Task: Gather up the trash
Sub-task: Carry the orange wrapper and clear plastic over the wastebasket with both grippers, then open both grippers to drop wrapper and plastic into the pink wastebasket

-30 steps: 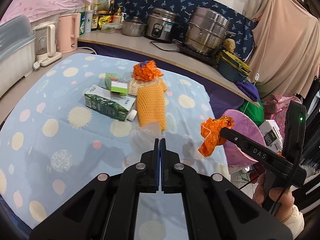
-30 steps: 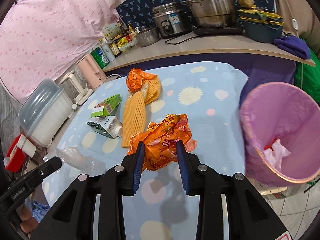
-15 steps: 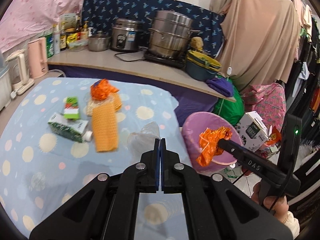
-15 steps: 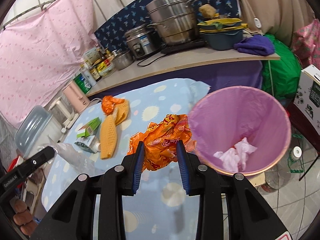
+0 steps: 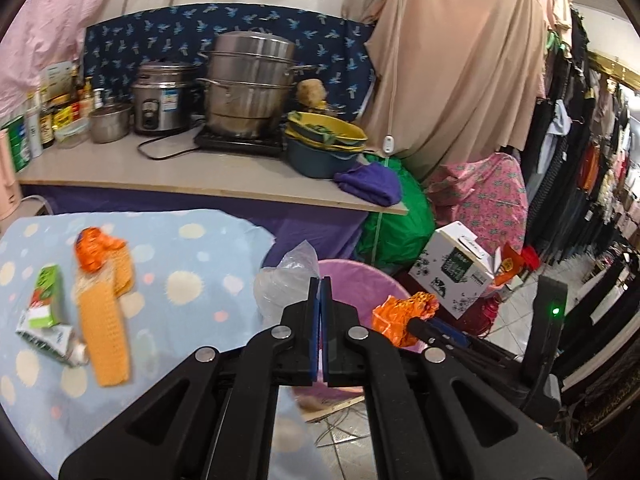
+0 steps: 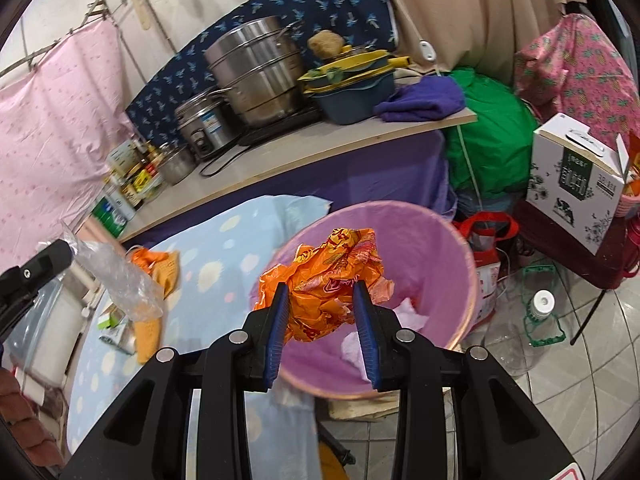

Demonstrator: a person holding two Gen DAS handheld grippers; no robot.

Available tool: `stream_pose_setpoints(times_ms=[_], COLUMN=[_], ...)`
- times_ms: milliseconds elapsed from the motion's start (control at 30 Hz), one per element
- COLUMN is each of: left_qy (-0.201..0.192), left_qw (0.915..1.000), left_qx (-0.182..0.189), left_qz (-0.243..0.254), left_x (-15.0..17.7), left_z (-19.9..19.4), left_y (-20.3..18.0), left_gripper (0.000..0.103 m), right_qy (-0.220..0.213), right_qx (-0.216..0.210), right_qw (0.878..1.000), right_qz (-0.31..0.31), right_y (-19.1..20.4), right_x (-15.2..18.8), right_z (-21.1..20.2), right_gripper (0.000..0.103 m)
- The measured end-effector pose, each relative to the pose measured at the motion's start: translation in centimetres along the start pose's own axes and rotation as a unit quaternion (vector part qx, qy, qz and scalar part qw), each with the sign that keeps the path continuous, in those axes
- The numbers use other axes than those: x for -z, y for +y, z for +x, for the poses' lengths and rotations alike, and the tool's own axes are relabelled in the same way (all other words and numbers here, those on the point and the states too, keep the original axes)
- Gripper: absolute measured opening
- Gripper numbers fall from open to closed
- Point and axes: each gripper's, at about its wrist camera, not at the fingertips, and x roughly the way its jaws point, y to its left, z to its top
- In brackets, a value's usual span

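My right gripper [image 6: 322,294] is shut on a crumpled orange wrapper [image 6: 328,276] and holds it over the mouth of the pink bin [image 6: 440,248]; the wrapper [image 5: 404,312] also shows in the left wrist view. My left gripper [image 5: 321,284] is shut on a clear plastic bag [image 5: 284,280], held over the bin's near rim [image 5: 360,280]; the bag [image 6: 116,276] also shows in the right wrist view. White paper [image 6: 408,312] lies in the bin. On the blue spotted cloth [image 5: 192,248] lie an orange net sleeve [image 5: 104,320], an orange wrapper [image 5: 92,252] and two green cartons [image 5: 44,300].
A wooden counter [image 5: 200,176] behind the table holds pots [image 5: 248,88], a rice cooker [image 5: 160,96], bowls and bottles. A green bag [image 5: 392,224], a white box [image 5: 456,268], a clear jug [image 6: 532,328] and hanging clothes crowd the floor to the right.
Both grippers have swung right from over the table to the pink bin, each still holding its piece of trash. The orange wrapper now hangs over the bin's opening.
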Motion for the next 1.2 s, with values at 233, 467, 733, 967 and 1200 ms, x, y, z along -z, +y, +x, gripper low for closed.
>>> stream_pose_setpoints(times_ms=[233,467,733,967,1200], left_qy=[0.03,0.076,0.104,0.091,0.078], left_qw=[0.9992,0.9961,0.9934,0.9951,0.9961], left_qx=[0.024,0.047,0.047,0.025,0.006], left_qz=[0.008,0.0,-0.014,-0.03,-0.04], left_x=[-1.4,-0.9,0.2,0.5,0.2], left_z=[5.8,10.3,12.9,12.2,10.9], left_y=[-1.7,-2.1,-2.0,-0.9,0.6], left_gripper=[0.0,0.0,0.013,0.041,0.044], right_qy=[0.011,0.021,0.026,0.015,0.008], right_qx=[0.026,0.034,0.043,0.041,0.032], right_qw=[0.999,0.999,0.998,0.999,0.999], right_qz=[0.017,0.025,0.029,0.03,0.023], right_y=[-2.5,-3.3,-3.6,-3.4,-2.6], right_x=[-0.6,-0.6,-0.7,-1.1,-1.4], right_z=[2.2,3.7,4.5,3.8,3.0], right_gripper=[0.032,0.032,0.037,0.039,0.039])
